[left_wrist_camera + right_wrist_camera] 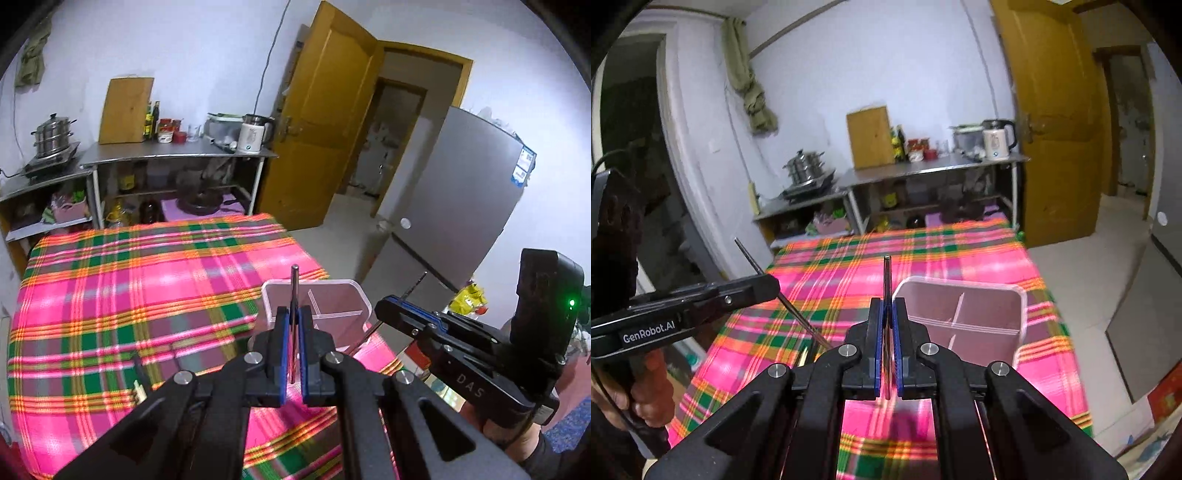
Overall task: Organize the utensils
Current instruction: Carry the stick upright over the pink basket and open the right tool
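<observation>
My left gripper [293,314] is shut on a thin metal utensil [294,284] whose handle sticks up past the fingers, held above the table beside a clear plastic divided container [332,306]. My right gripper [886,306] is shut on a similar thin metal utensil [886,277], just left of the same container [964,314]. The container's compartments look empty. Each gripper shows in the other's view: the right gripper [388,302] at the right, the left gripper [768,286] at the left with its utensil [801,314] slanting down.
A pink, green and orange plaid cloth [129,295] covers the table. Wooden chopstick ends [139,389] lie on it near the front. Steel shelving [177,155] with pots, bottles and a kettle stands behind. A grey fridge [461,206] and open wooden door [325,122] are at right.
</observation>
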Demonstrator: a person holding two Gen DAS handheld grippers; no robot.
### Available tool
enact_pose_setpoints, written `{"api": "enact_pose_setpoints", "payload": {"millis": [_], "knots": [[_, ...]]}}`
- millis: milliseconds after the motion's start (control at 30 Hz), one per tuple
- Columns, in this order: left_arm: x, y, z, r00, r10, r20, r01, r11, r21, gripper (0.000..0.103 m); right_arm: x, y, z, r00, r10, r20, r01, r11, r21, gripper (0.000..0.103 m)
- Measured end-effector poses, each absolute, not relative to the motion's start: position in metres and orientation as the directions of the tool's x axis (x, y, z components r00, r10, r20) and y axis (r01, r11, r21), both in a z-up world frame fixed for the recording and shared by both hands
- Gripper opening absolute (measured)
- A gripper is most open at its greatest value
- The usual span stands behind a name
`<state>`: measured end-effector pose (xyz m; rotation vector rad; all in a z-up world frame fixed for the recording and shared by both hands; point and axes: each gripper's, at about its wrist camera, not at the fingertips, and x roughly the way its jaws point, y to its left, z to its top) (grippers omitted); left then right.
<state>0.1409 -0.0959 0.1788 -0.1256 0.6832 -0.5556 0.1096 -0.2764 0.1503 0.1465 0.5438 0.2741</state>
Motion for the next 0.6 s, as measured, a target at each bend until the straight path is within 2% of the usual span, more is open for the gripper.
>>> {"api": "enact_pose_setpoints", "payload": {"millis": [267, 600], "knots": [[0.177, -0.118, 0.184, 0.631, -0.546, -0.551, 0.454, 0.836, -0.308, 0.005, 0.132, -0.295, 0.16, 0.852, 0.26, -0.455, -0.173, 0.959, 0.223, 0.005], [0.207, -0.133, 0.133, 0.565, -0.532, -0.63, 0.429, 0.842, -0.327, 0.005, 0.167, -0.298, 0.108, 0.789, 0.268, -0.553, -0.143, 0.955, 0.258, 0.005]]}}
